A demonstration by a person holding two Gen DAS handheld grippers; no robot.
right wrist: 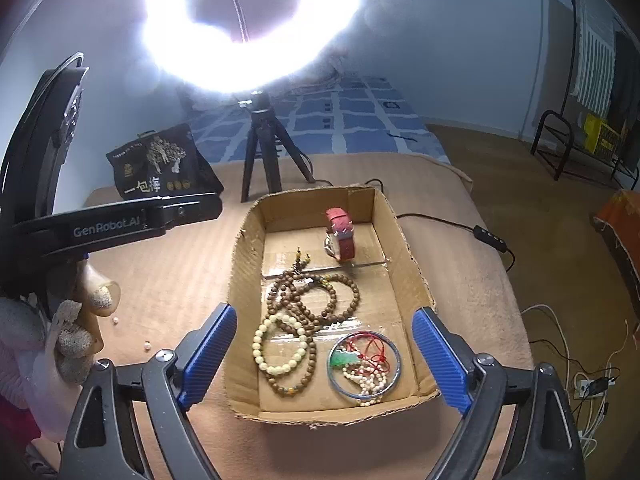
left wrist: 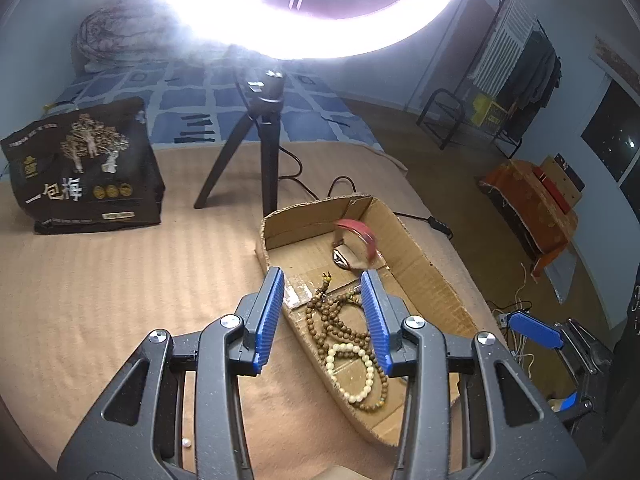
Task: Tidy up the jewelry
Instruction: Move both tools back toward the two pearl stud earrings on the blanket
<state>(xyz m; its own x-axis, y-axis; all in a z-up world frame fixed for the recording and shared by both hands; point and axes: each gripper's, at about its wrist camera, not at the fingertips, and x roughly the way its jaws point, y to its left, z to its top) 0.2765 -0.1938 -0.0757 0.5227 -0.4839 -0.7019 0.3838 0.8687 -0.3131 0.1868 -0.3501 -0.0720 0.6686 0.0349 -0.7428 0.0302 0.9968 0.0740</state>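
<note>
Right wrist view: a tan blanket [right wrist: 160,288] covers the bed, and on it, at the centre of the frame, sits a shallow cardboard box [right wrist: 244,280] with its flaps cut low. At 12 o'clock a glaring ring light [right wrist: 256,60] stands on a black tripod [right wrist: 260,152], and at 10 o'clock from the box lies a black snack bag [right wrist: 160,164] with gold print.

Inside the box, a long string of brown wooden beads [right wrist: 316,300] is coiled in the middle. At 5 o'clock within the box lies a blue-grey bangle [right wrist: 394,350], with a red cord, a green pendant [right wrist: 342,360] and a small pearl strand [right wrist: 370,380] gathered inside its ring. At 7 o'clock a cream bead bracelet [right wrist: 280,346] overlaps the brown beads. At 12 o'clock a red-strapped watch [right wrist: 340,236] stands on edge near the far wall.

The right gripper [right wrist: 324,356] hangs above the near end of the box, its blue fingers [right wrist: 208,348] spread wide and holding nothing. Two tiny pale beads [right wrist: 147,345] lie loose on the blanket at 9 o'clock.

In the left wrist view, the left gripper [left wrist: 326,320] is also spread and empty, poised over the box's [left wrist: 424,260] near-left edge with the brown beads [left wrist: 332,316] and cream bracelet [left wrist: 352,372] between its fingers in the frame. The watch [left wrist: 356,244] looks blurred here.
</note>
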